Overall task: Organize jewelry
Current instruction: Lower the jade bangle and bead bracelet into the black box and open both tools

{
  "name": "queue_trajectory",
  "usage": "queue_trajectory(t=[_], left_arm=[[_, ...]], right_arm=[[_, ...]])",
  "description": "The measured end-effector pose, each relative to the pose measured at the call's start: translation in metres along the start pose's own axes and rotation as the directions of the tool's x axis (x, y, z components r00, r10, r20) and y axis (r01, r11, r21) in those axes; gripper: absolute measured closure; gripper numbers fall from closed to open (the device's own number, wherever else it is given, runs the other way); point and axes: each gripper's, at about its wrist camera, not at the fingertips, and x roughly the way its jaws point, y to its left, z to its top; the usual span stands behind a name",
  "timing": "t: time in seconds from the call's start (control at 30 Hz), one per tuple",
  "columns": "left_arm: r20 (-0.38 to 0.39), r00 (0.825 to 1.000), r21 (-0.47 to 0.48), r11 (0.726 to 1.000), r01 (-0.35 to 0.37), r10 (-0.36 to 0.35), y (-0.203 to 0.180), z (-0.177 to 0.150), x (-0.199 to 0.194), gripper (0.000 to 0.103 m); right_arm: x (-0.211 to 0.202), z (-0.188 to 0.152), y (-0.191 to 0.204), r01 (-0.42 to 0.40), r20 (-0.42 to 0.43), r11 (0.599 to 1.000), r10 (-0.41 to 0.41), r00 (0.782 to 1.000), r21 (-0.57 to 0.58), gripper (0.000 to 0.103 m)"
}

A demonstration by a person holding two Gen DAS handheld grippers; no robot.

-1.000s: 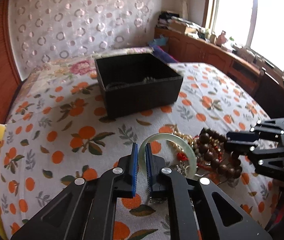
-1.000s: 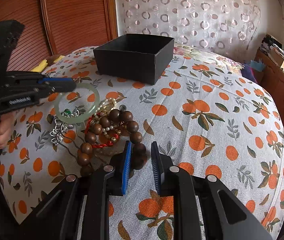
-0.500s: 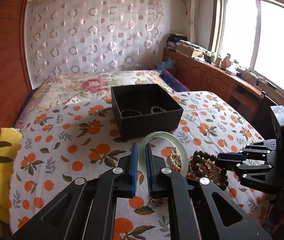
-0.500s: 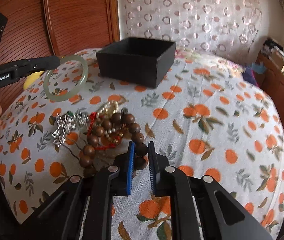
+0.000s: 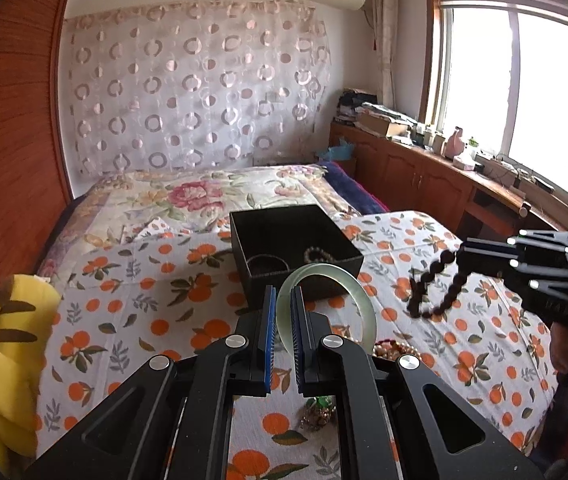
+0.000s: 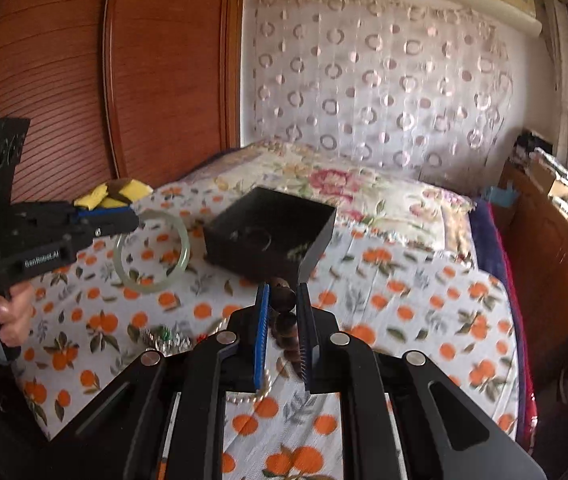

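1. Left gripper [image 5: 281,334], lower centre of its own view: fingers pinched on the rim of a pale green bangle [image 5: 358,300], ring hanging free, so it can drop flat.
2. Right gripper [image 6: 283,320]: fingers have just been closing, now clamped on a dark wooden bead string [image 6: 286,312]; loop dangles clear of the bed [image 6: 404,280].
3. Black box [image 5: 296,240], mid-frame, open-topped, already holding bracelets; likely the destination.
4. Remaining jewelry pile [image 5: 394,350] lies on the bed below the grippers.

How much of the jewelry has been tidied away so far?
Partly done: the black box already holds a couple of bracelets. The left gripper holds a green bangle, the right gripper a dark bead string. More pieces still lie on the bedspread.
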Motion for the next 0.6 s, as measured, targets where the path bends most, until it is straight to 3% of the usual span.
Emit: queue_trajectory(t=[0.6], left_arm=[[0.007,1.000,0.013,1.000,-0.002,0.002,0.002,0.027,0.031,0.096]], right_arm=[[0.011,0.054,-0.011,0.011,0.077,0.998,-0.006,0.997,-0.061,0.088]])
